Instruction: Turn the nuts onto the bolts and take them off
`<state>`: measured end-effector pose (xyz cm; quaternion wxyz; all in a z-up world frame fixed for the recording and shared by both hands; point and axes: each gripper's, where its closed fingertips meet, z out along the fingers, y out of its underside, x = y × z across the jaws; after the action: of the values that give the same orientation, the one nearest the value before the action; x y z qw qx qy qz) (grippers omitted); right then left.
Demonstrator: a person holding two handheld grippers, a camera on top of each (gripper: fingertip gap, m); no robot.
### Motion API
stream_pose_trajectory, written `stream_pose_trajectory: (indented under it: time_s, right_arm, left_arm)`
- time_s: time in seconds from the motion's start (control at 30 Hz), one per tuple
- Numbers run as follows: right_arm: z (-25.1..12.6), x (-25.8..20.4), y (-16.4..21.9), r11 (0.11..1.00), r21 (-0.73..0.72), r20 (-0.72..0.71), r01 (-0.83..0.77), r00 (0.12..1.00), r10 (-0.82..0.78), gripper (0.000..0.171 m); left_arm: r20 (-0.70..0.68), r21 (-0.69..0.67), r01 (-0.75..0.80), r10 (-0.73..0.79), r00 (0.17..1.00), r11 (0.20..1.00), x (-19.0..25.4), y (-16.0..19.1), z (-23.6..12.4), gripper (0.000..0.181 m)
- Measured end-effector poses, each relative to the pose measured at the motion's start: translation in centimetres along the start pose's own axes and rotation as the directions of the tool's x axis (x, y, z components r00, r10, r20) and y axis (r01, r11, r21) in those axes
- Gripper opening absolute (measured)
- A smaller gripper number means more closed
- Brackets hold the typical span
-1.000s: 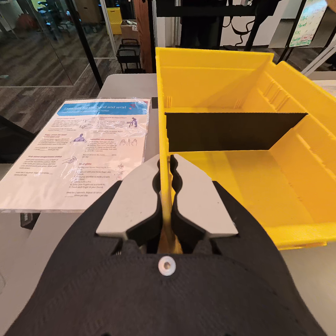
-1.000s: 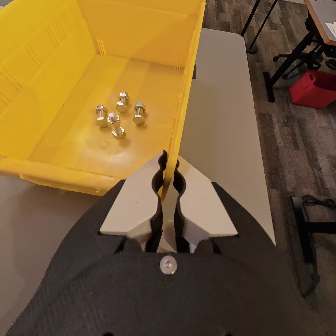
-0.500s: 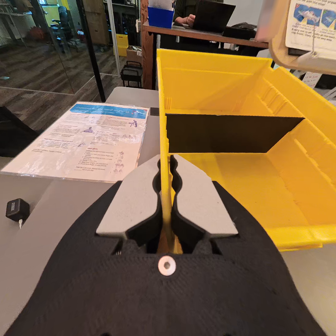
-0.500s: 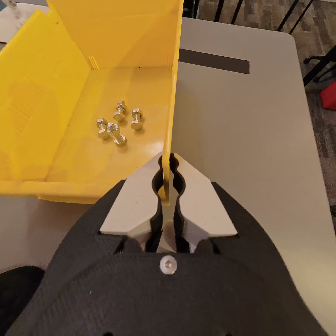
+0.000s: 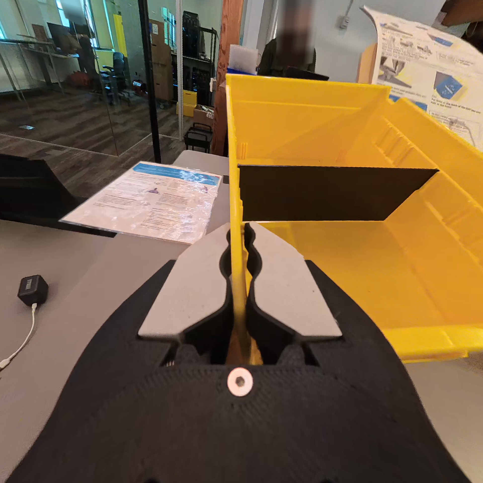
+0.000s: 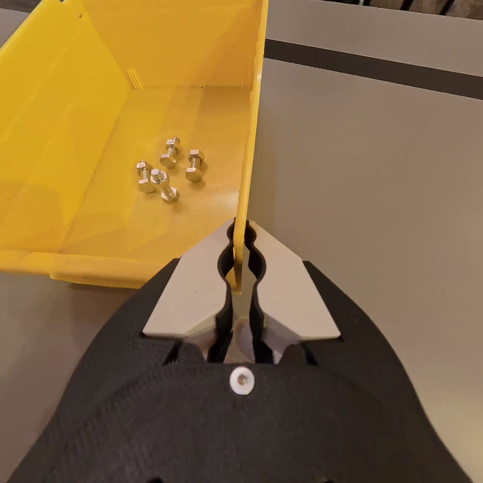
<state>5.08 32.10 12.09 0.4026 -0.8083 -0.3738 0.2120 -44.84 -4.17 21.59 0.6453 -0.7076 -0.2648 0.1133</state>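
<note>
A yellow plastic bin (image 5: 366,274) is held between both grippers. My left gripper (image 5: 237,230) is shut on the bin's left wall. My right gripper (image 6: 241,224) is shut on the right wall of the bin (image 6: 251,130). Several silver bolts with nuts on them (image 6: 167,170) lie on the bin floor in the right wrist view, ahead and left of the right gripper. A black divider (image 5: 326,193) crosses the bin in the left wrist view; the compartment in front of it holds nothing. The bin looks tilted, front end up.
A laminated sheet (image 5: 151,201) lies on the grey table (image 5: 52,261) left of the bin. A small black charger with a white cable (image 5: 32,290) sits at the left. A printed poster (image 5: 431,70) stands behind the bin. A black strip (image 6: 379,70) crosses the table at right. My hands' fingertips stand some 65 cm from each other.
Both grippers have tipped with the bin in them: the views have swung, the room behind has come into sight. The bolts have kept their place on the bin floor.
</note>
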Motion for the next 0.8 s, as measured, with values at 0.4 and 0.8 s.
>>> stream_pose_trajectory:
  time_s: [0.4, 0.8]
  right_arm:
    - [4.5, -17.3, -2.2, 0.994, 0.036, 0.257, 0.101, 0.961, -0.107, 0.048]
    - [5.3, -14.2, -11.2, 0.960, 0.191, 0.458, -0.207, 0.883, 0.099, 0.104]
  left_arm:
    - [0.041, 0.053, 0.020, -0.023, 0.999, 0.998, -2.8, -1.5, -4.0, 0.005]
    - [0.023, 0.057, 0.019, -0.020, 1.000, 0.998, -3.2, -1.7, -4.7, 0.005]
